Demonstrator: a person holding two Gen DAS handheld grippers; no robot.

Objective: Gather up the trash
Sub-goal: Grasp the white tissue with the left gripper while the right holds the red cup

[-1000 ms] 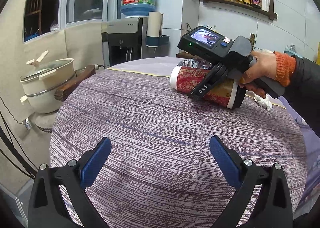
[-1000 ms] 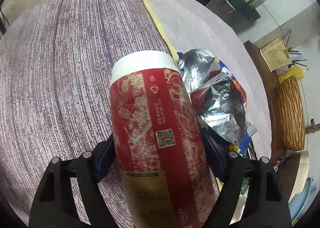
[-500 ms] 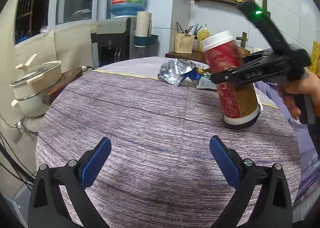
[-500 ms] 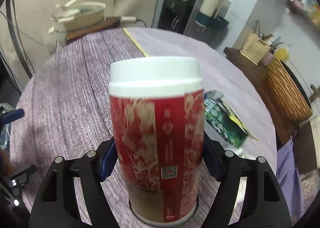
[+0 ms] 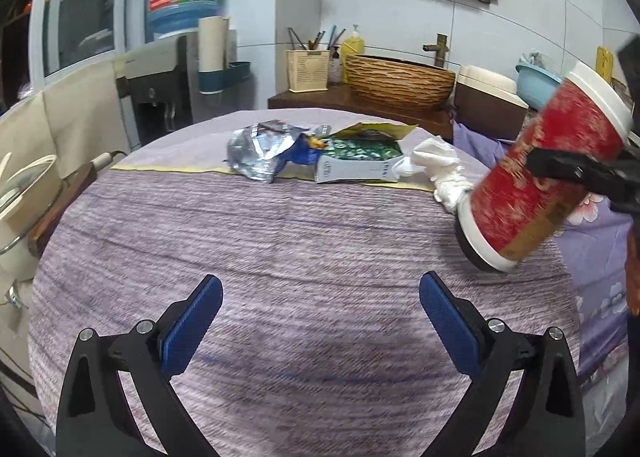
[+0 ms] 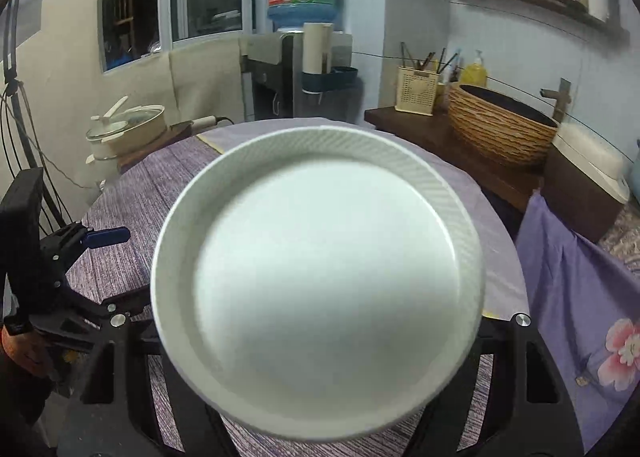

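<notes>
Right hand-held gripper (image 5: 576, 173) clamped on the red cup (image 5: 548, 173), far right of the left wrist view, cup lifted clear of the desk (image 5: 280, 249) and tilted, white lid toward upper right, base down-left; in the right wrist view the cup's white lid (image 6: 320, 289) fills the centre of frame so I can't see my own pads there, only the black finger arms either side. Left hand-held gripper (image 5: 320, 309) at bottom centre, blue pads wide apart, holding nothing, hovering low over bare purple cloth. Progress, my read: early, one piece of trash picked up but not dropped anywhere, no bin visible in either view. Left on the desk in upper middle of the left view: silver foil bag (image 5: 260, 149), green packet (image 5: 360, 157) just beside it and touching or overlapping, crumpled white tissue (image 5: 440, 169) right of that, near the cup's base. Pose: right one held up at an angle, camera looking along the cup toward the water dispenser (image 6: 296, 69); left one level, aimed at the leftover pile, well short of it
</notes>
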